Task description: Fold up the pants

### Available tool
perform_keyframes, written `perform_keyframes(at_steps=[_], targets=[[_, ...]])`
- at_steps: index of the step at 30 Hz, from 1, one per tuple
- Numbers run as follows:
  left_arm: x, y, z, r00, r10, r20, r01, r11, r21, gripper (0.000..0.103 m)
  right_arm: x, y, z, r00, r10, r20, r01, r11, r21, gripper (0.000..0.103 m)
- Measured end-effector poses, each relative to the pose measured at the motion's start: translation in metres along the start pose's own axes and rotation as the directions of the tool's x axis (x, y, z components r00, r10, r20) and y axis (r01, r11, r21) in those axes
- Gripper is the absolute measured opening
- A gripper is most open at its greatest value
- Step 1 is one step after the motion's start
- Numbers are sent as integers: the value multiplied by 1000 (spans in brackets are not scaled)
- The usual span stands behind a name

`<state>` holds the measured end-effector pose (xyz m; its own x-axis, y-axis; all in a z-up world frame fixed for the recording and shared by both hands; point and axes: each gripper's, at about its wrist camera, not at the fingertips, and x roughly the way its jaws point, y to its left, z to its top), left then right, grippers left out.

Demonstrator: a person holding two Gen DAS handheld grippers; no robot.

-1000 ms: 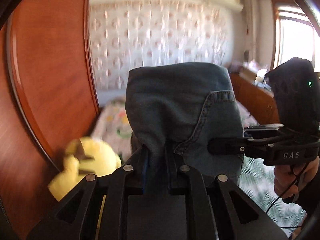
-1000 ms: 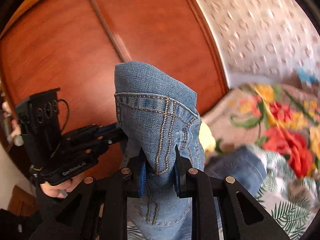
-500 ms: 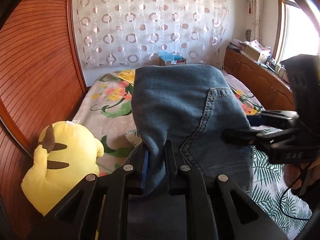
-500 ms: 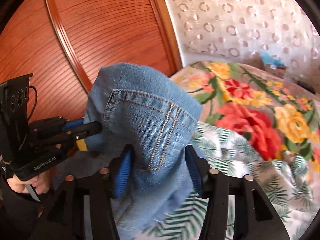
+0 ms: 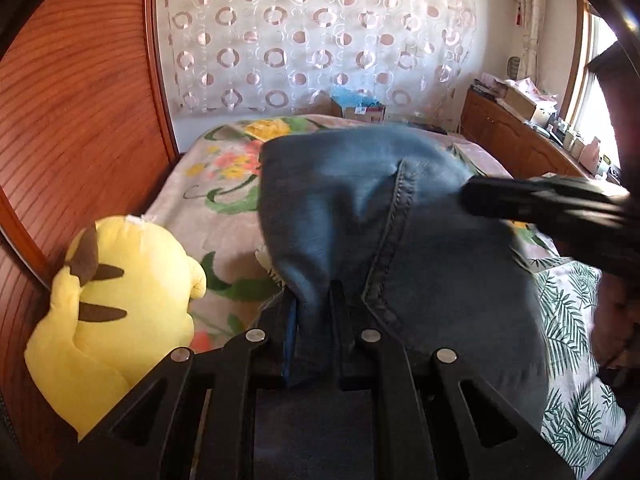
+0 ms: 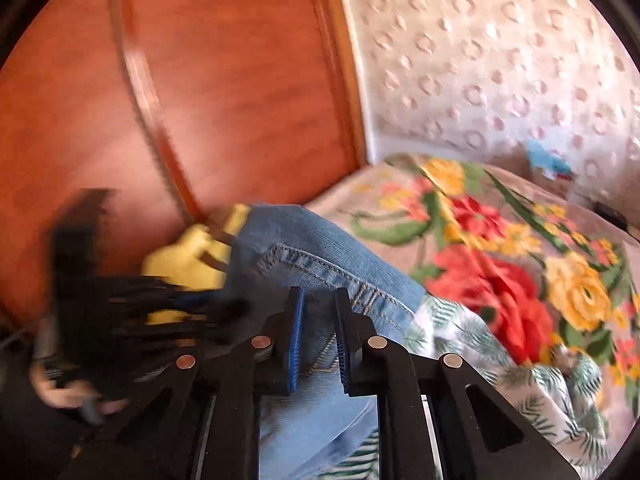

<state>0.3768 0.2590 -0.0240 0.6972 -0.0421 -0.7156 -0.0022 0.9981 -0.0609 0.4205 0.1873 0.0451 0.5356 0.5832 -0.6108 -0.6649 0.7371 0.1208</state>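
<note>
Left tongs (image 5: 314,312) clenched on blue jeans (image 5: 400,240), right tongs (image 6: 318,320) closing with denim between them, yellow plush toy (image 5: 120,312) left of the left tongs, flowered bed (image 6: 500,240) beyond

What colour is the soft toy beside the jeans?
Bright yellow soft toy with dark brown markings, clearest in the left wrist view.

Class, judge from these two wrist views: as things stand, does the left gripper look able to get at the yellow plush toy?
Probably not yet: the left gripper is shut on the jeans. The yellow plush toy sits close beside it, nothing between, so reach looks fine once the denim is released.
</note>
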Motion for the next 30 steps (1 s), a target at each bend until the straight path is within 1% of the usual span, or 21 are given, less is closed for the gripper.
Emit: perform_keyframes(at_steps=[2, 4, 6, 8, 10, 11, 13, 14, 15, 16, 17, 19, 21, 24, 25, 27, 28, 30], targets=[[6, 1, -2, 1000, -13, -13, 13, 1000, -6, 15, 22, -13, -7, 998, -23, -62, 27, 998, 52, 15], [12, -2, -4, 1000, -19, -19, 19, 1000, -3, 15, 35, -15, -17, 996, -44, -83, 49, 997, 58, 15], [15, -2, -4, 1000, -22, -21, 22, 1000, -10, 15, 40, -8, -16, 994, -71, -81, 74, 996, 39, 15], [15, -1, -4, 999, -27, -24, 26, 999, -24, 16, 40, -6, -11, 994, -82, -70, 85, 995, 49, 15], [9, 1, -3, 1000, -24, -20, 23, 999, -45, 24, 35, 3, -7, 993, -107, -51, 109, 993, 43, 15], [6, 2, -4, 1000, -16, -17, 15, 999, -48, 28, 33, 2, -12, 993, -116, -36, 117, 993, 34, 15], [-5, 2, -6, 1000, 9, -9, -10, 999, -45, 44, 15, 10, -21, 992, -126, -10, 126, 992, 21, 15], [-8, 2, -7, 1000, 14, -3, -14, 999, -42, 48, 10, 14, -27, 993, -120, -2, 120, 993, 22, 15], [-15, 1, -8, 1000, 17, 10, -16, 999, -34, 50, 3, 19, -28, 994, -107, 5, 106, 994, 28, 15], [-21, -1, -9, 1000, 19, 19, -18, 999, -26, 51, -15, 23, -47, 995, -94, 11, 94, 995, 26, 15], [-28, -2, -10, 999, 24, 31, -24, 1000, -21, 53, -26, 28, -52, 996, -91, 16, 90, 996, 22, 15], [-43, -7, -11, 998, 32, 57, -31, 999, -10, 72, -47, 34, -61, 996, -85, 32, 84, 996, 16, 15], [-60, -14, -13, 996, 24, 88, -24, 1000, 4, 80, -66, 40, -69, 996, -80, 45, 79, 997, 13, 15], [-82, -27, -15, 992, 28, 121, -32, 999, 28, 82, -101, 49, -81, 994, -77, 72, 76, 997, 19, 15], [-89, -31, -16, 991, 29, 132, -34, 999, 37, 85, -114, 52, -84, 993, -82, 83, 80, 997, 20, 16], [-106, -42, -18, 987, 25, 161, -35, 997, 63, 86, -145, 60, -94, 990, -94, 108, 92, 996, 19, 18], [-113, -48, -19, 985, 24, 168, -38, 996, 78, 88, -158, 63, -100, 988, -99, 118, 97, 995, 21, 19], [-127, -56, -21, 981, 38, 189, -55, 995, 82, 89, -183, 67, -111, 985, -105, 135, 101, 994, 31, 21]])
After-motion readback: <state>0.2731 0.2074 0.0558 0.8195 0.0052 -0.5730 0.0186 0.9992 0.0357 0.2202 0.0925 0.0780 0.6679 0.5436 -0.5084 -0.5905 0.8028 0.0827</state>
